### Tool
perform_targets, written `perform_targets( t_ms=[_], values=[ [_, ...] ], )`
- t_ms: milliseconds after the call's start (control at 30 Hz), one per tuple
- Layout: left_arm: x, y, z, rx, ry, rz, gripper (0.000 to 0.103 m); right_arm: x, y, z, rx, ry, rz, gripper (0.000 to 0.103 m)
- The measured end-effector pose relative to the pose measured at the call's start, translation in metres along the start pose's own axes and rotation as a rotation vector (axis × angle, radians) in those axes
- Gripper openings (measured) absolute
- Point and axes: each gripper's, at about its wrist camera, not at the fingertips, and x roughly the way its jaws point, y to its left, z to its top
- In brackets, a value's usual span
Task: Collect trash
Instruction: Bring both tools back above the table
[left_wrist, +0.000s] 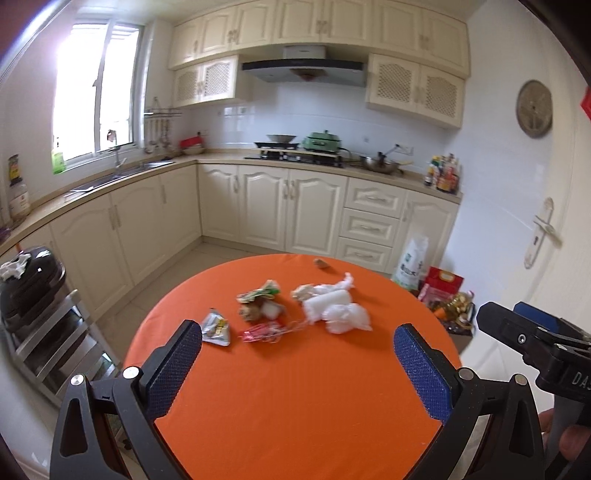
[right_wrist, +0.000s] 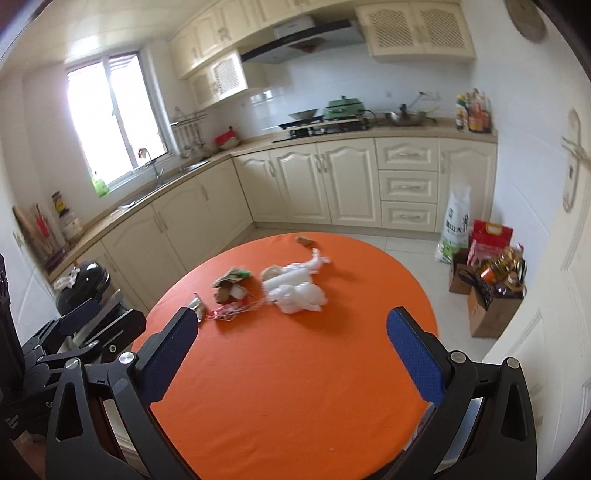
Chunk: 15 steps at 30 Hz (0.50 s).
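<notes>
Both tongs, left tongs (left_wrist: 297, 369) and right tongs (right_wrist: 291, 354), gape wide and empty. Trash pile (left_wrist: 295, 310) sits mid-worktop (left_wrist: 295, 406); the white plastic wads (left_wrist: 338, 308) look feather-light and squishy, so pinch the bunched middle.

- Left gripper (left_wrist: 297, 373): black frame, blue textured pads (left_wrist: 173, 373), round silver screws.
- Right gripper (right_wrist: 291, 358): same black frame, blue pads (right_wrist: 415, 354); white letters "DAS" on its body.
</notes>
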Motion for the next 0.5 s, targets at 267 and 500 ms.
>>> perform_targets(
  t_ms=[267, 500],
  values=[
    [-0.034, 0.036, 0.001, -0.059, -0.036, 0.068, 0.102, 0.029, 0.052, 0.006, -0.045, 0.024, -0.047, 0.103],
    [-0.034, 0.059, 0.004, -0.057, -0.033, 0.118, 0.102, 0.05, 0.074, 0.006, -0.1, 0.014, -0.061, 0.103]
  ],
)
